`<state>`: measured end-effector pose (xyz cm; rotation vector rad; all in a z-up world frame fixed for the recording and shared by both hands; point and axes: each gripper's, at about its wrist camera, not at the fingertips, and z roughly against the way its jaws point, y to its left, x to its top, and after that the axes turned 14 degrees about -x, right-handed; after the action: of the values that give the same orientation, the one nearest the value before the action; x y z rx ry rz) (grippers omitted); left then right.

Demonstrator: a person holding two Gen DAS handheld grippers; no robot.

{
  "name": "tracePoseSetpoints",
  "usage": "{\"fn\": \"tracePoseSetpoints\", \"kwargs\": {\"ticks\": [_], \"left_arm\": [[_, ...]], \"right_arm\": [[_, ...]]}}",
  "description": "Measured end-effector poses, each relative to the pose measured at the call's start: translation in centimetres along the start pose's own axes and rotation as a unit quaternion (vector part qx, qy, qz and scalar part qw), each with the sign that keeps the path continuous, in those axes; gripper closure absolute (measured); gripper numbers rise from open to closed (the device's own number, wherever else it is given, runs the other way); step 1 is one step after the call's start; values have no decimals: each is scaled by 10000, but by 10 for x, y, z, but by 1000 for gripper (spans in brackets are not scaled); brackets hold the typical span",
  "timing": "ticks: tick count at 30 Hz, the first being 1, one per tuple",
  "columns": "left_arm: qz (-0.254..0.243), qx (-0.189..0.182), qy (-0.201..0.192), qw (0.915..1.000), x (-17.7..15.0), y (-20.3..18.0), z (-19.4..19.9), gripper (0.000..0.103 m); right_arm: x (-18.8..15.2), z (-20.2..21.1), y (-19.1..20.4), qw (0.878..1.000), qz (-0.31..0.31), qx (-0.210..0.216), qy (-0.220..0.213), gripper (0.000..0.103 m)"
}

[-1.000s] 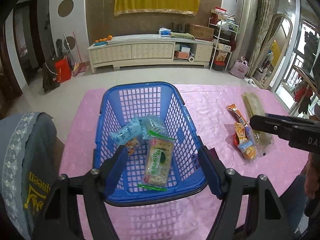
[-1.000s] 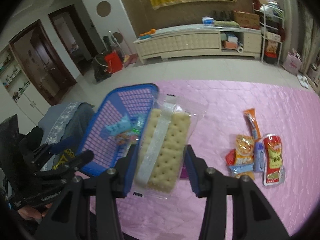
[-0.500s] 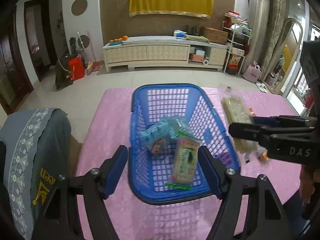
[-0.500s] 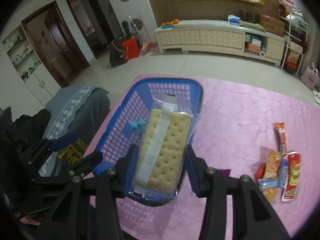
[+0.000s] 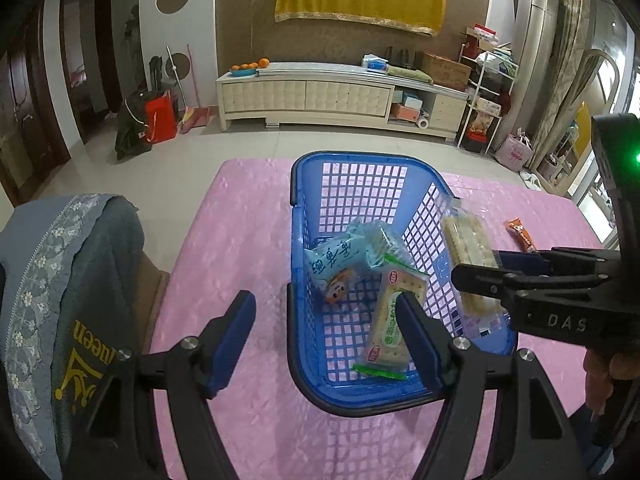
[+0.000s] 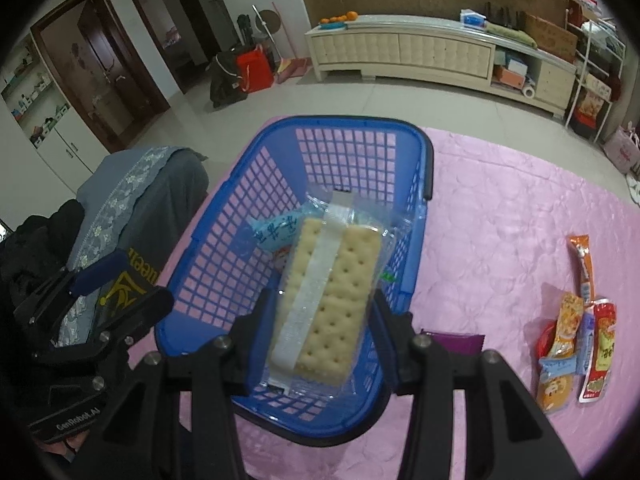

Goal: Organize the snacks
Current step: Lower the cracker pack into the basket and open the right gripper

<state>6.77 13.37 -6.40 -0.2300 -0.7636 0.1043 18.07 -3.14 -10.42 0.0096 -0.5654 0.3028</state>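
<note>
The right gripper clamps a clear pack of crackers by its long sides and holds it over the blue basket, above the snacks inside. The left gripper stands wide with nothing between its fingers; one finger hangs over the basket's near end, the other over the pink tablecloth beside it. In the basket lie a green-labelled cracker pack, and past it a light blue packet and a pale green pack. To the right, apart from the basket, a cluster of loose snacks rests on the cloth. A dark purple packet lies just beside the basket's near right corner.
</note>
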Motion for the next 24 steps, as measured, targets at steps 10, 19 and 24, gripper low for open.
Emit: {"fn": "tracePoseSetpoints", "kwargs": {"ticks": [10, 19, 24], "left_arm": [[-51, 12, 50, 10000, -3, -5, 0, 32], [-162, -170, -192, 9995, -2, -28, 12, 32], [-373, -272, -207, 9987, -4, -52, 13, 32]], "right_arm": [[-11, 4, -12, 9998, -35, -167, -108, 22], [-25, 29, -46, 9984, -307, -307, -363, 18], [-36, 44, -65, 9970, -445, -397, -486, 18]]}}
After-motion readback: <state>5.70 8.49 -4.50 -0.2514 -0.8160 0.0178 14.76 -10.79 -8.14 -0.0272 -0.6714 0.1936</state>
